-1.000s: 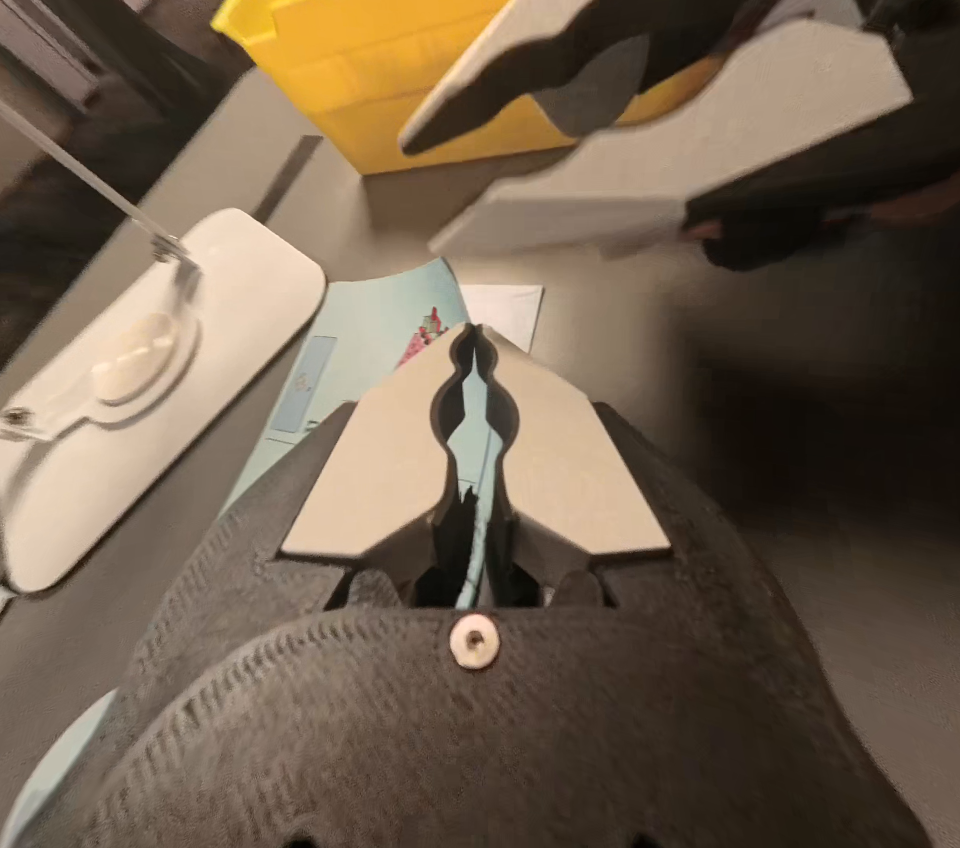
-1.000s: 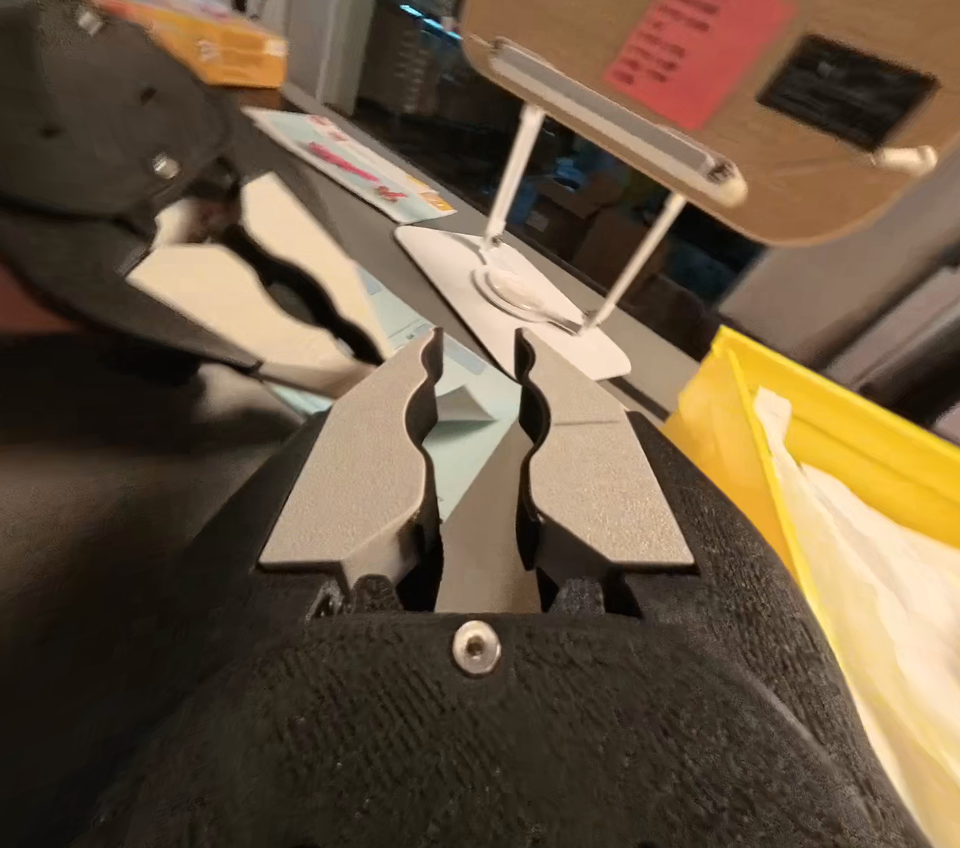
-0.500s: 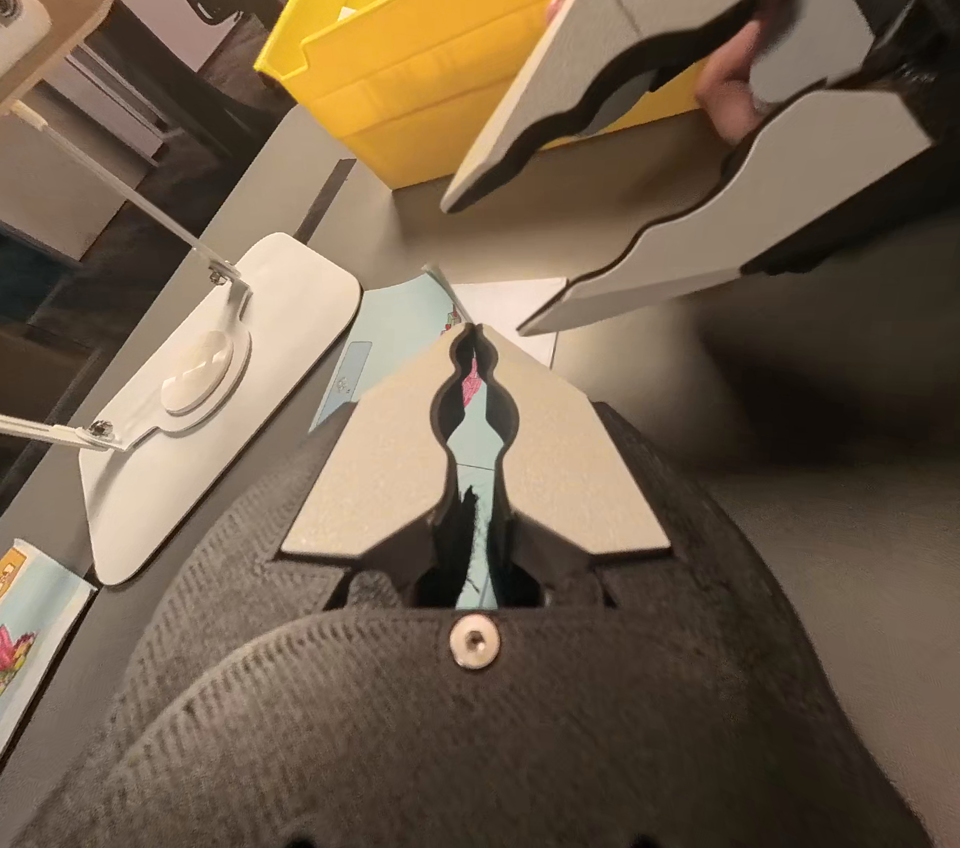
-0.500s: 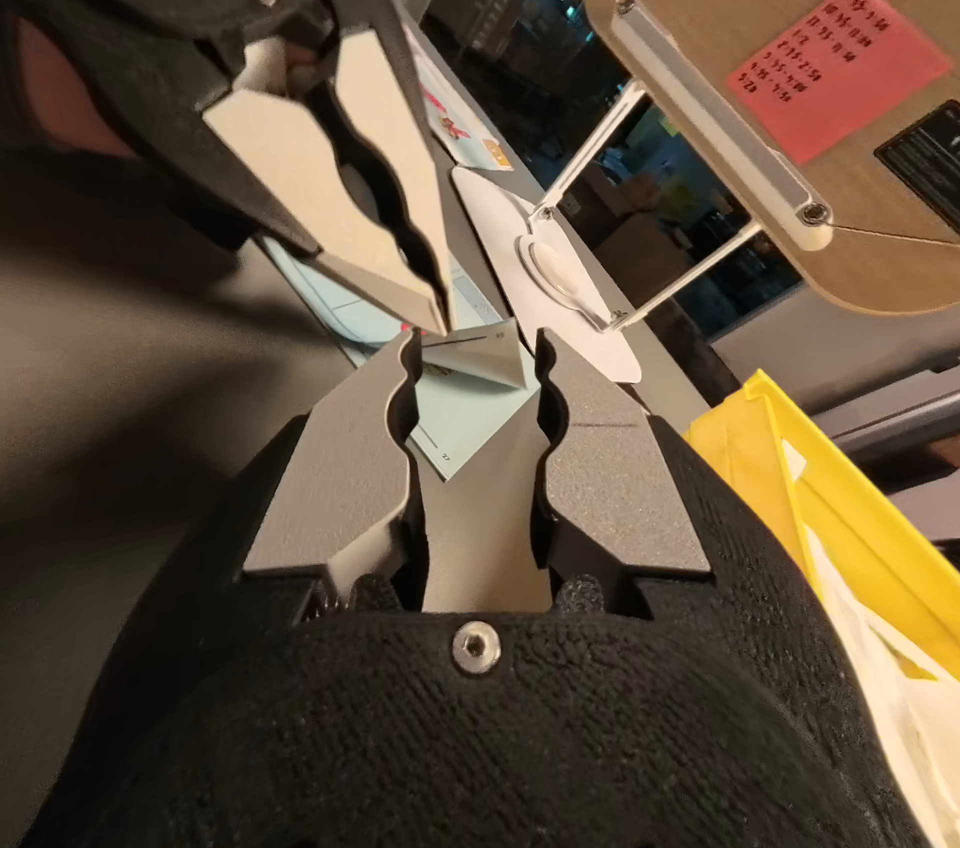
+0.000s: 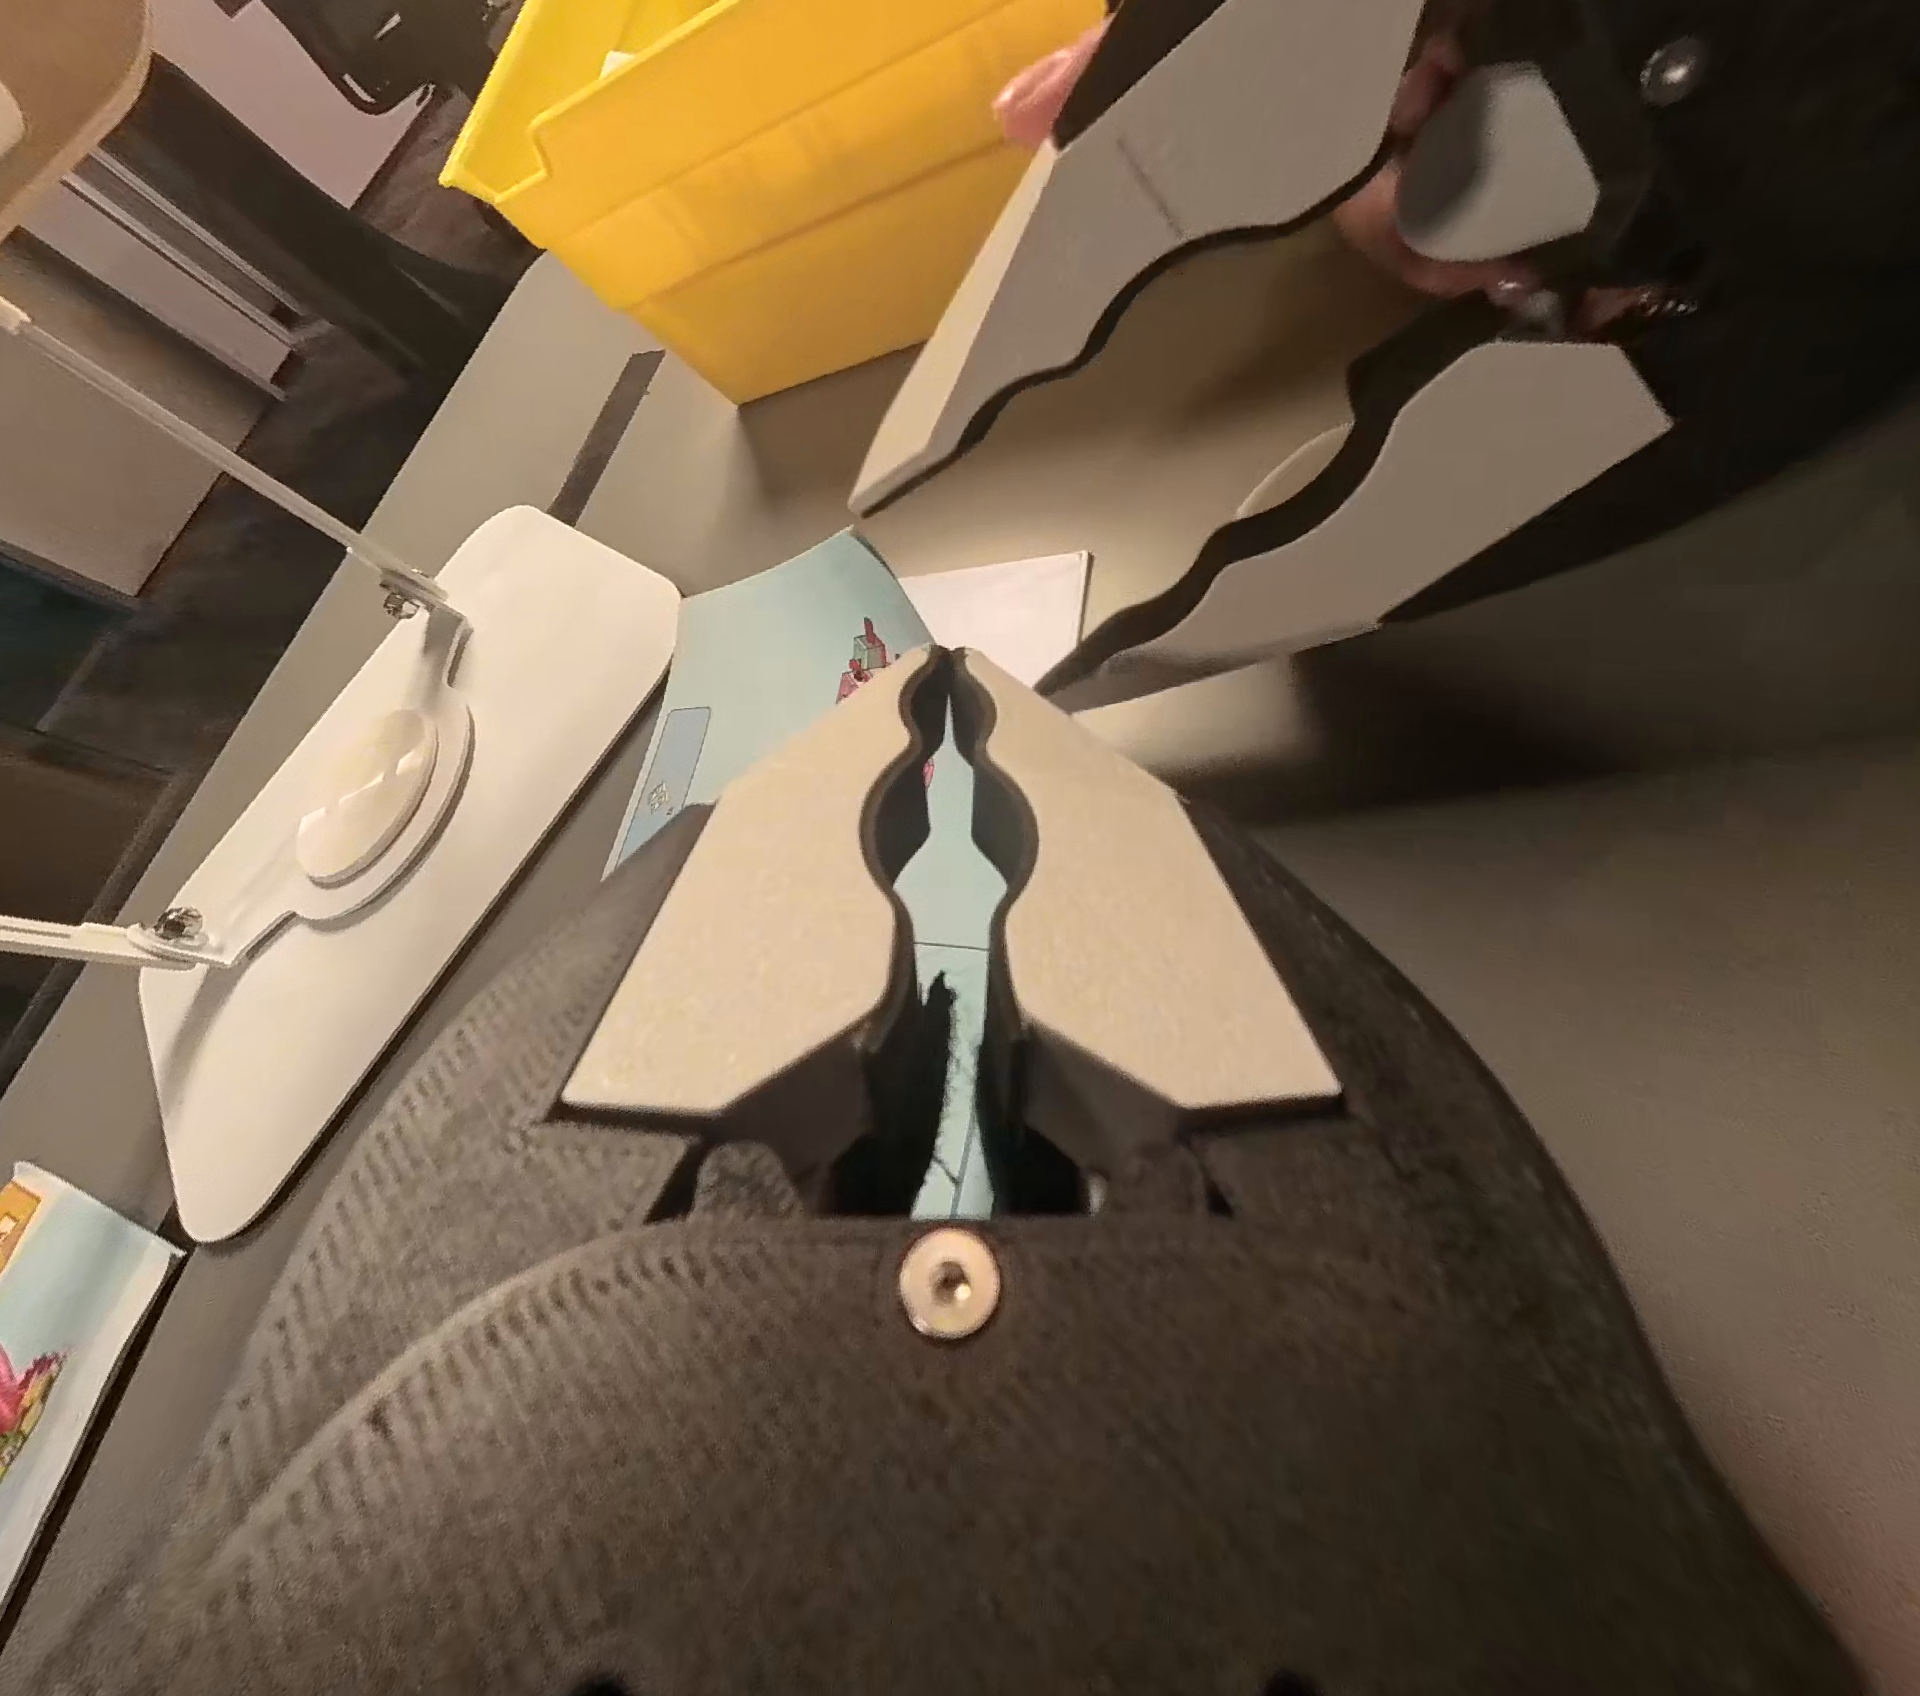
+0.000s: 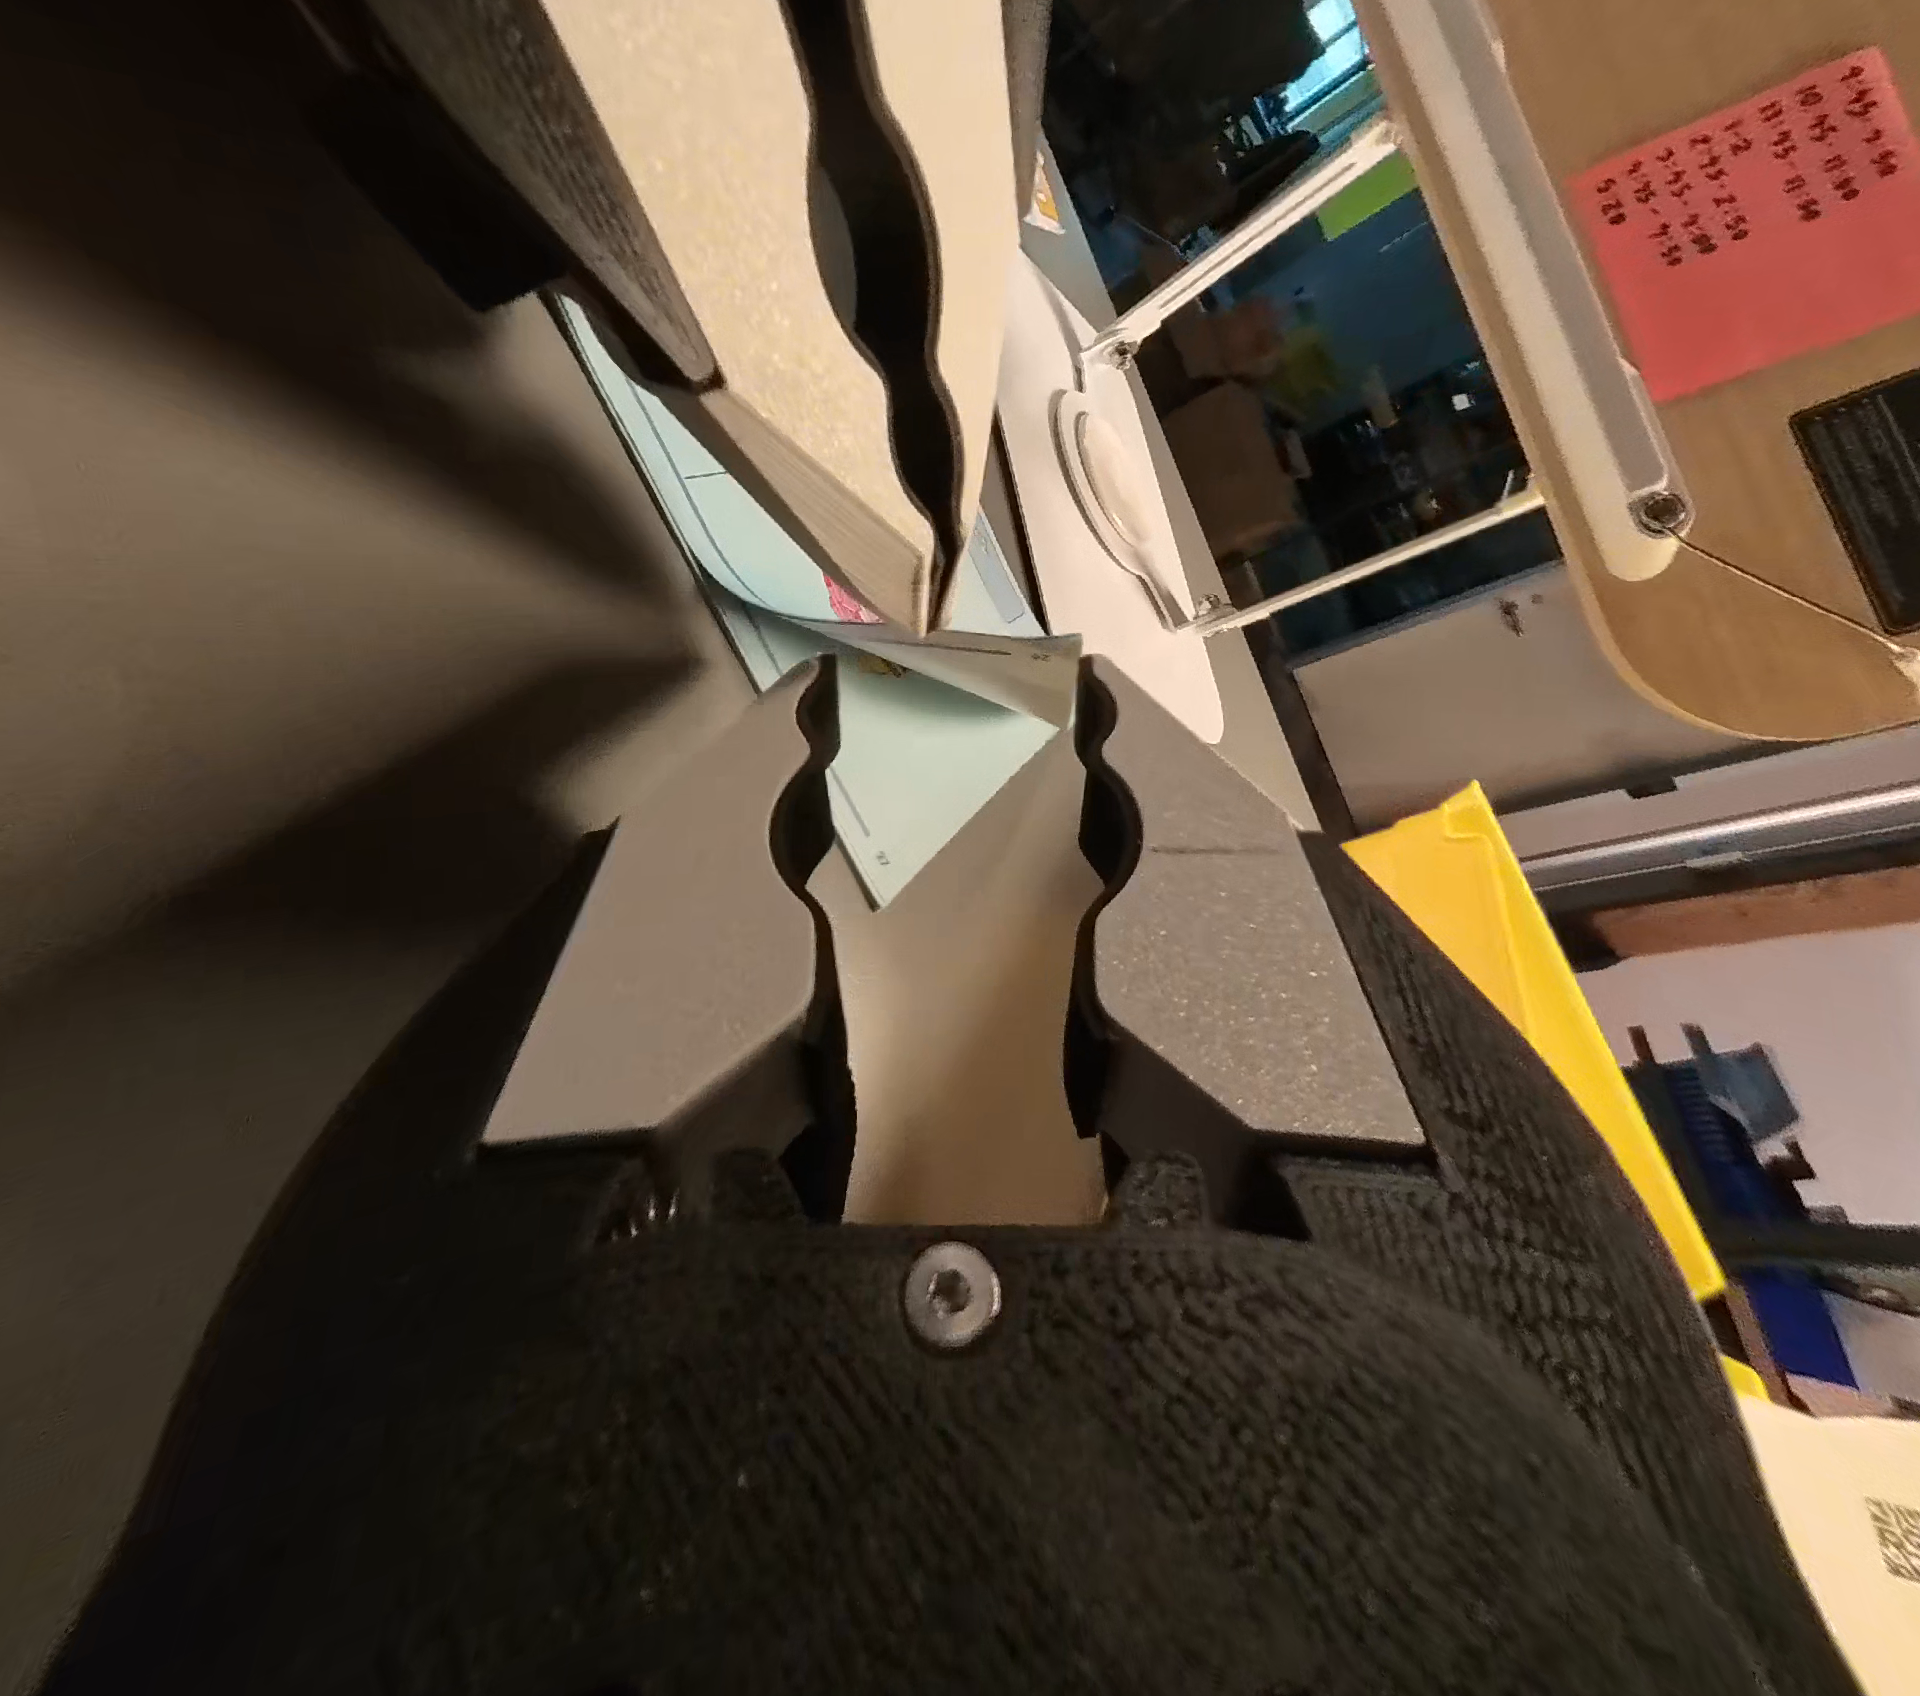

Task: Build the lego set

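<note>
A light blue booklet (image 5: 769, 670) lies open on the grey table (image 5: 1558, 971). My left gripper (image 5: 948, 659) is shut on one of its pages, which runs edge-on between the fingers. In the right wrist view the left gripper (image 6: 925, 607) comes down from the top and holds that page (image 6: 997, 680) lifted and curled above the booklet (image 6: 914, 794). My right gripper (image 6: 951, 680) is open, and the free corner of the lifted page lies between its fingertips without being pinched. The right gripper (image 5: 966, 586) also shows open at the upper right of the left wrist view, just beyond my left fingertips.
A yellow bin (image 5: 790, 192) with white bags stands at the far table edge, and shows in the right wrist view (image 6: 1455, 919). A white stand base (image 5: 416, 815) with thin rods lies left of the booklet. It carries a wooden board (image 6: 1662, 192) with a pink note. Another printed sheet (image 5: 52, 1334) lies near left. My two grippers' fingertips are within a few centimetres of each other.
My right gripper has opened wider and moved in until its fingertips flank the lifted page. My left gripper has stayed shut on the page and tilted, raising it.
</note>
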Available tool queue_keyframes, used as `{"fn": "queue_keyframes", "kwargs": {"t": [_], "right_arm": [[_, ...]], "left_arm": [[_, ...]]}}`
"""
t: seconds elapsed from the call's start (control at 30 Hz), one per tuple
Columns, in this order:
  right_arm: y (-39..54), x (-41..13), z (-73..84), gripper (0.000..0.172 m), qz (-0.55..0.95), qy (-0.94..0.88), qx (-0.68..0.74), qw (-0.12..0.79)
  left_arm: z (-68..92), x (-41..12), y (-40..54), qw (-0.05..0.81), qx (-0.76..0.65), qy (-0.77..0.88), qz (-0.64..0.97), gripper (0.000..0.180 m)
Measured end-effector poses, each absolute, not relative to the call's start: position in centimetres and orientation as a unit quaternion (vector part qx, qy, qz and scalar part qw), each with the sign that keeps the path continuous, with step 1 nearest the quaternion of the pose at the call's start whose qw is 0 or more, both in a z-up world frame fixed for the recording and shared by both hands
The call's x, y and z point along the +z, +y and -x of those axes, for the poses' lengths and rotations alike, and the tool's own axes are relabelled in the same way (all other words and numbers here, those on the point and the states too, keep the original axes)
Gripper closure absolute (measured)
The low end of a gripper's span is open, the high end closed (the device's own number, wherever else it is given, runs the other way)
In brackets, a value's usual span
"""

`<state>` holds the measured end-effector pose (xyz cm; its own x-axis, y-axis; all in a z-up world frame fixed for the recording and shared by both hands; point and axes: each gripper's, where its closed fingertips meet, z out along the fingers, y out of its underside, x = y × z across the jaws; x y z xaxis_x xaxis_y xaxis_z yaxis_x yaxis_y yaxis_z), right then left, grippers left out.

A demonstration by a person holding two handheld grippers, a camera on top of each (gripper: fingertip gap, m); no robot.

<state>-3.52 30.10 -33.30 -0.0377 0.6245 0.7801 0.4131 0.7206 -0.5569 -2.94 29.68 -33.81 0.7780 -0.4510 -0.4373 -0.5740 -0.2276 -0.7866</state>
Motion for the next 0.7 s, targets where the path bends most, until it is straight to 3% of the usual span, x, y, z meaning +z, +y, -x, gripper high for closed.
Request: {"fn": "queue_keyframes", "kwargs": {"t": [0.3,0.53,0.7], "right_arm": [[29.98,-33.34,3.6,0.127,0.354,-0.718,0.079,0.594],[30.19,-32.95,3.35,0.145,0.36,-0.71,0.081,0.6],[30.47,-32.82,3.28,0.145,0.369,-0.703,0.082,0.602]], "left_arm": [[2.78,-33.9,29.6,0.525,0.063,0.339,0.778,0.18],[2.88,-33.96,29.64,0.524,0.064,0.338,0.779,0.18],[2.97,-34.01,29.67,0.523,0.065,0.336,0.781,0.18]]}}
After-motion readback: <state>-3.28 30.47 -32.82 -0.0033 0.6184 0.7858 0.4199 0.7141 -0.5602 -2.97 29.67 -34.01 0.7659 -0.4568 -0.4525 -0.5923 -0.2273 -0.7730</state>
